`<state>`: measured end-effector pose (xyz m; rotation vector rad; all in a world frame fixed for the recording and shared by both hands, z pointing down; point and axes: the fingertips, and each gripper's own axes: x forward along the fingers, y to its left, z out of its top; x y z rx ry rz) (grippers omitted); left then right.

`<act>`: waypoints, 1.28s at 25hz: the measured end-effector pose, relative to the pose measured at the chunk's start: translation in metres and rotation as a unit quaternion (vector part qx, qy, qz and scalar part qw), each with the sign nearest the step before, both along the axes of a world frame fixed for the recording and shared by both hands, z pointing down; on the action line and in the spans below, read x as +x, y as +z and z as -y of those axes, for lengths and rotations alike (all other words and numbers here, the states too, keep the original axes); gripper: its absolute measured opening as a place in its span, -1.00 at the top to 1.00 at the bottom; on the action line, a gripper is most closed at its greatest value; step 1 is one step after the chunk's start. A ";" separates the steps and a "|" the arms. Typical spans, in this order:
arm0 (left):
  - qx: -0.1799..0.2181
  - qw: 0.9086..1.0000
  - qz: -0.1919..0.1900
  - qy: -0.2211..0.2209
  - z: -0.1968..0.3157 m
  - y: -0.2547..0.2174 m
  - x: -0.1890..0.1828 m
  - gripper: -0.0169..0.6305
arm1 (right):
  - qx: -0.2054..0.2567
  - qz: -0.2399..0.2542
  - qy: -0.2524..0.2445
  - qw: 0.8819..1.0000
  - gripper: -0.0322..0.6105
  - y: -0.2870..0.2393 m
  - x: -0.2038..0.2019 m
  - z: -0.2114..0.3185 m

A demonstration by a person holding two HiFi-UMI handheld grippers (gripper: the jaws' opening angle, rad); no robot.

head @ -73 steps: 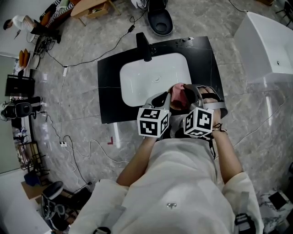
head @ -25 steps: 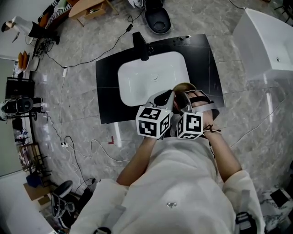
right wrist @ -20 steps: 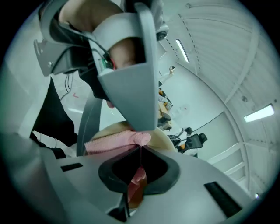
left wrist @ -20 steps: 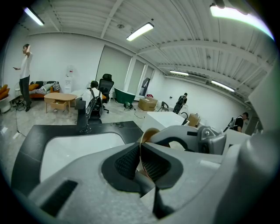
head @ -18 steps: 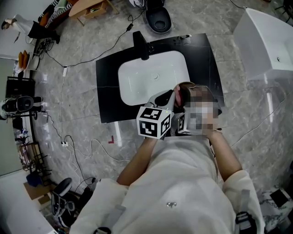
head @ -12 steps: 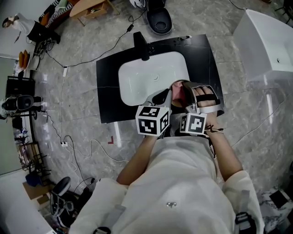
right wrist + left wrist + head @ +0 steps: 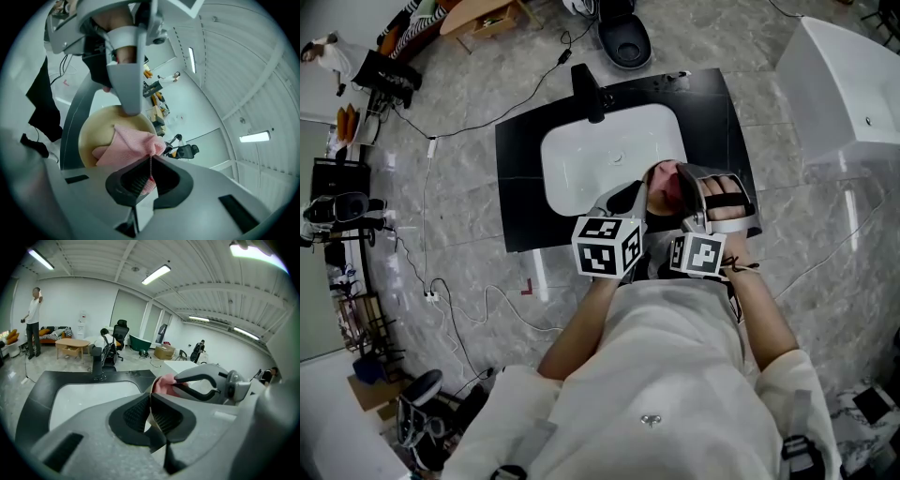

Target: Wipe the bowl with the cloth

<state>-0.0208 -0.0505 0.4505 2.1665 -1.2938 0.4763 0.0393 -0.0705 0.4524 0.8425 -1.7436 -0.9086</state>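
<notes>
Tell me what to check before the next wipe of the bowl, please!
1. The left hand-held gripper is shut on the bowl rim: ok.
2. The right hand-held gripper is shut on the pink cloth: ok.
3. The pink cloth lies against the bowl's inside: ok.
4. The bowl is held up by the sink, not out over the floor: ok.
5. The whole bowl is wiped clean: cannot tell.

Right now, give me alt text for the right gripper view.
The fingers of the right gripper are shut on a pink cloth lying inside a tan bowl. The left gripper clamps the bowl's rim at the top.
</notes>
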 end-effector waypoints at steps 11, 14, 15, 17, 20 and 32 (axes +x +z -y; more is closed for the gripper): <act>0.009 1.000 -0.009 0.017 -0.003 -0.006 0.010 0.89 | -0.121 0.016 0.000 0.992 0.85 0.044 -0.012 -0.024; 0.009 1.000 -0.008 0.017 -0.002 -0.007 0.010 0.89 | -0.129 0.031 -0.003 0.991 0.85 0.040 -0.017 -0.028; 0.009 1.000 -0.008 0.017 -0.002 -0.008 0.010 0.89 | -0.127 0.032 -0.004 0.991 0.85 0.039 -0.017 -0.027; 0.009 1.000 -0.006 0.019 -0.002 -0.008 0.012 0.90 | -0.118 0.029 -0.003 0.993 0.85 0.036 -0.015 -0.022; 0.009 1.000 -0.003 0.026 -0.003 -0.008 0.015 0.90 | -0.085 0.015 0.009 0.996 0.85 0.029 -0.006 -0.007; 0.005 1.000 -0.011 0.029 -0.002 -0.005 0.013 0.90 | -0.106 -0.021 -0.007 0.994 0.85 0.047 -0.005 -0.015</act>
